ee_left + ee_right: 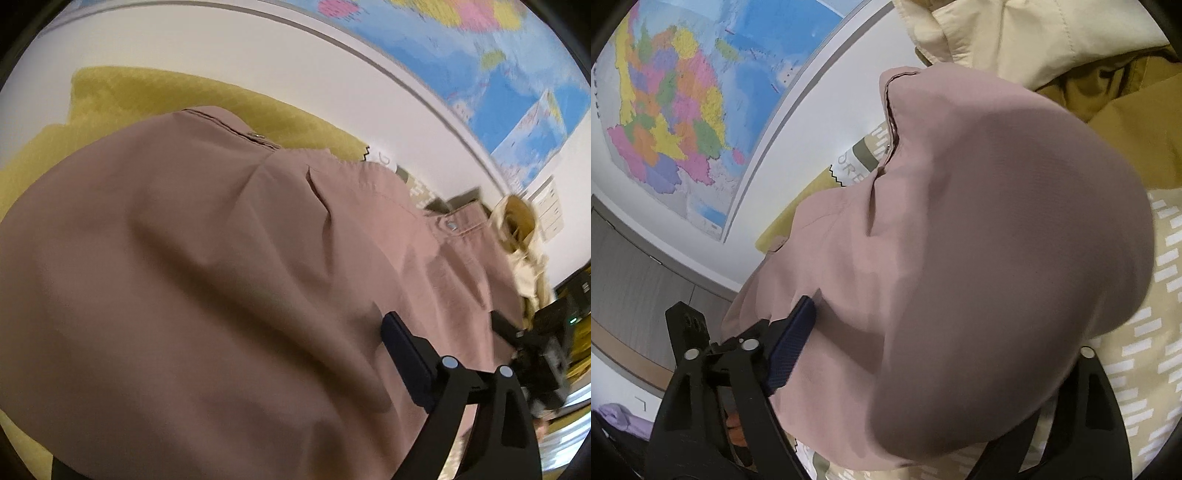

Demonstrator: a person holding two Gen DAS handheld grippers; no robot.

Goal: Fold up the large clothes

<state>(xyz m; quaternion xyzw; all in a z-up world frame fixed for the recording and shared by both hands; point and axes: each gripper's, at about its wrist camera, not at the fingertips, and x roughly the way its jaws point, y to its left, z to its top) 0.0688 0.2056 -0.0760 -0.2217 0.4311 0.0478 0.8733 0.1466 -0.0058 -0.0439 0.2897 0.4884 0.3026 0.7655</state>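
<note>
A large dusty-pink garment (207, 258) with snap buttons fills the left wrist view, draped over a yellow cover. My left gripper (439, 336) is at the lower right, with pink cloth between its dark blue pad (406, 358) and the other finger. In the right wrist view the same pink garment (979, 258) bulges over most of the frame and hides one finger. My right gripper (886, 343) has a fold of it pressed against its blue pad (790, 347). My right gripper also shows in the left wrist view (535, 343).
A yellow cover (122, 99) lies under the garment. A cream and mustard jacket (1071, 55) is heaped beside it. A cream patterned sheet (1145, 350) lies beneath. A coloured wall map (683, 110) hangs behind. A grey cabinet (635, 280) stands at the left.
</note>
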